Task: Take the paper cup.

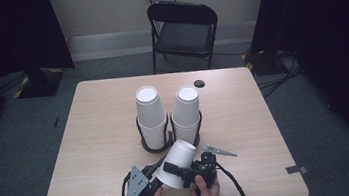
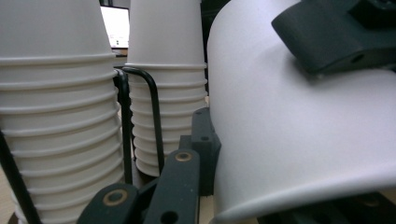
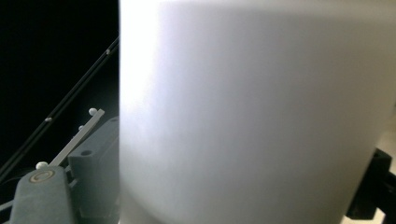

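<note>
Table: pale wood, two cup stacks in wire holders.
Room: grey carpet, black chair, dark curtains.
Left gripper: clamped on cup.
Right gripper: clamped on same cup.

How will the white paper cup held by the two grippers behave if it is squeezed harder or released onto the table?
The white paper cup looks thin-walled, so a harder squeeze would probably dent it. It lies tilted between the grippers; released, it would likely roll in a curve, being tapered. It probably weighs little.

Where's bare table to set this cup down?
Free: the wide table strip left of the cup stacks, and the strip right of them, past the small dark disc. Crowded: the near centre, where both grippers hold the paper cup just before the stacks.
</note>
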### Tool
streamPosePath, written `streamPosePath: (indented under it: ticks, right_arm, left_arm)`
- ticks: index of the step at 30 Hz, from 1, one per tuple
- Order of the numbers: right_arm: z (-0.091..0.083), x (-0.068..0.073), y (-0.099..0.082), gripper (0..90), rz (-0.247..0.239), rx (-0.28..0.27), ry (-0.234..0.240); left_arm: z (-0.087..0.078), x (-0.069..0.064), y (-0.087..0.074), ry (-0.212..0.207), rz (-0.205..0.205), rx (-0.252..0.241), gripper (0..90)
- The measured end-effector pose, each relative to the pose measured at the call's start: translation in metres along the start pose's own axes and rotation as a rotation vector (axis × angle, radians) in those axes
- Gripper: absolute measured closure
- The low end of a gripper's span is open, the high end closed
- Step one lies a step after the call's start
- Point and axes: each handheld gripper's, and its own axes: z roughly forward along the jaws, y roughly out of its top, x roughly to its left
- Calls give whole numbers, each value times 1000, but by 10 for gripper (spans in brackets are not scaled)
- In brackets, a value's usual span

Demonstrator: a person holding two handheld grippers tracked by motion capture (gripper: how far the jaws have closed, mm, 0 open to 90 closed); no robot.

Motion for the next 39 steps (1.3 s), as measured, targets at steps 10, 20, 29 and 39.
streamPosePath:
  ticks: [10, 20, 29, 39]
  right_arm:
    - [-9, -3, 10, 127, -67, -54, -47]
    - [-14, -4, 15, 120, -127, -85, -44]
    - [-25, -4, 24, 127, -275, -141, -72]
    - [-34, 1, 27, 128, -405, -156, -88]
  left_arm:
    - [-1, 4, 2, -72, -21, 76, 838]
    - [-7, 2, 6, -78, 20, 108, 839]
    - [-10, 5, 8, -102, 1, 141, 853]
    - [-14, 11, 8, -121, -36, 185, 863]
